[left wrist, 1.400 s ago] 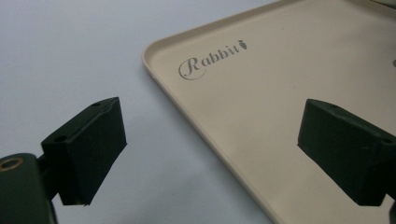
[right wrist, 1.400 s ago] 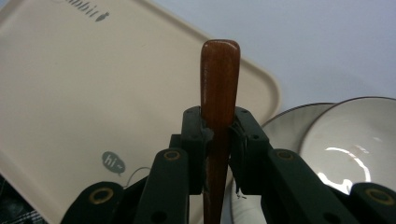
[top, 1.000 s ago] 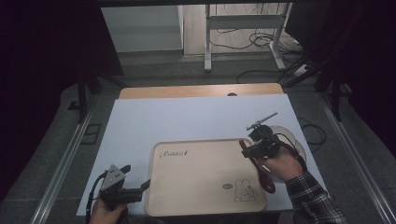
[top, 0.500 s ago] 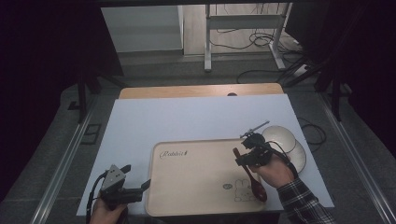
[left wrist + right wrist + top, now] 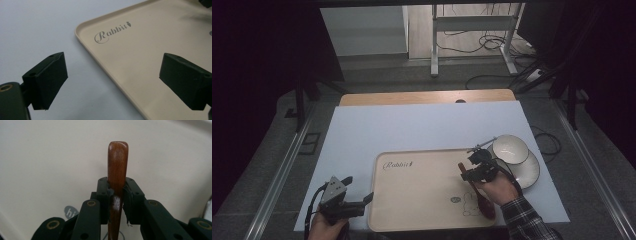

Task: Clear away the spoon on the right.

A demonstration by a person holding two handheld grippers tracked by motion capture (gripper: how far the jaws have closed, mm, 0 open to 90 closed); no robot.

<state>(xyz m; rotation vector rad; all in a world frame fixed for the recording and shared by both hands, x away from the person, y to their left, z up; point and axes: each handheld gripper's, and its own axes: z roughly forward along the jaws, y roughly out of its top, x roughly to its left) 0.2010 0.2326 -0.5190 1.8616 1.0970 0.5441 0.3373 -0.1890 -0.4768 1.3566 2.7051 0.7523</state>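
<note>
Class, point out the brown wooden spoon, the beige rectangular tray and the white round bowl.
brown wooden spoon (image 5: 117,165), right gripper view, handle end.
beige rectangular tray (image 5: 422,180), high view, bare middle.
white round bowl (image 5: 510,148), high view, inside.

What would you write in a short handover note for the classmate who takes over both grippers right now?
Right gripper: shut on the wooden spoon, gripping its handle; the spoon's bowl end lies low over the tray, near the rabbit drawing.
Left gripper: open, holding nothing, at the tray's near left edge.
Bowl: sitting on the plate, right of the tray.
Done: spoon picked up and brought over the tray.
Left: probably set the spoon down and let go; bowl and plate may follow.
</note>
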